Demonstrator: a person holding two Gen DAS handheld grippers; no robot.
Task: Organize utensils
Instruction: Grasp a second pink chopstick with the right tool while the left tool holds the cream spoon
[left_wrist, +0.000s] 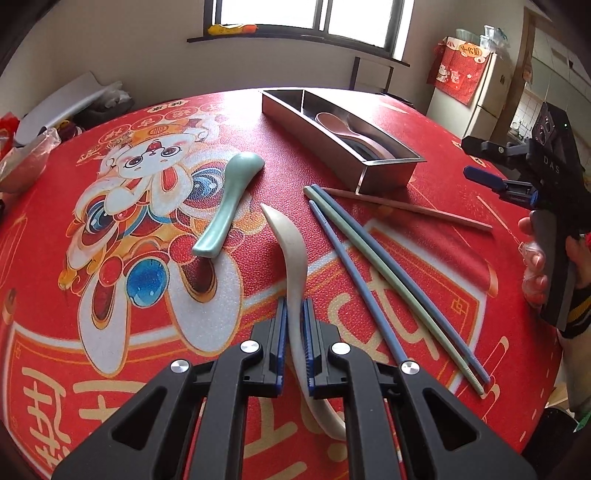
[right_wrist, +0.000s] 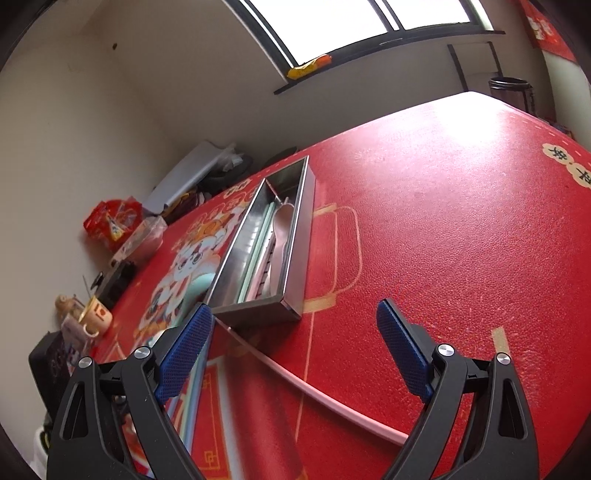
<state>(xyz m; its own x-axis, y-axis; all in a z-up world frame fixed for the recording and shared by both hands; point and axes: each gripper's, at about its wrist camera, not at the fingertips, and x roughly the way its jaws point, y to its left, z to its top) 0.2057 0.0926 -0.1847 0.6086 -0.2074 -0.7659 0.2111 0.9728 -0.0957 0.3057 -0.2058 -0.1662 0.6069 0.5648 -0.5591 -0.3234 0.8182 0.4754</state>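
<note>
My left gripper (left_wrist: 294, 332) is shut on the middle of a cream spoon (left_wrist: 293, 254), which stands on its edge and points away from me. A pale green spoon (left_wrist: 229, 199) lies to its left on the red tablecloth. To the right lie a blue chopstick (left_wrist: 354, 280), a green chopstick (left_wrist: 388, 277) and a pink chopstick (left_wrist: 406, 208). The steel tray (left_wrist: 325, 147) at the back holds a pink spoon (left_wrist: 340, 125). My right gripper (right_wrist: 293, 314) is open above the pink chopstick (right_wrist: 314, 391), just short of the tray's (right_wrist: 303, 236) near end.
A hand (left_wrist: 535, 258) holds the right gripper (left_wrist: 469, 158) at the right edge. Bags and boxes (right_wrist: 114, 221) and a mug (right_wrist: 98, 314) crowd the table's left side by the wall. A fridge (left_wrist: 476, 96) stands beyond the table at the right.
</note>
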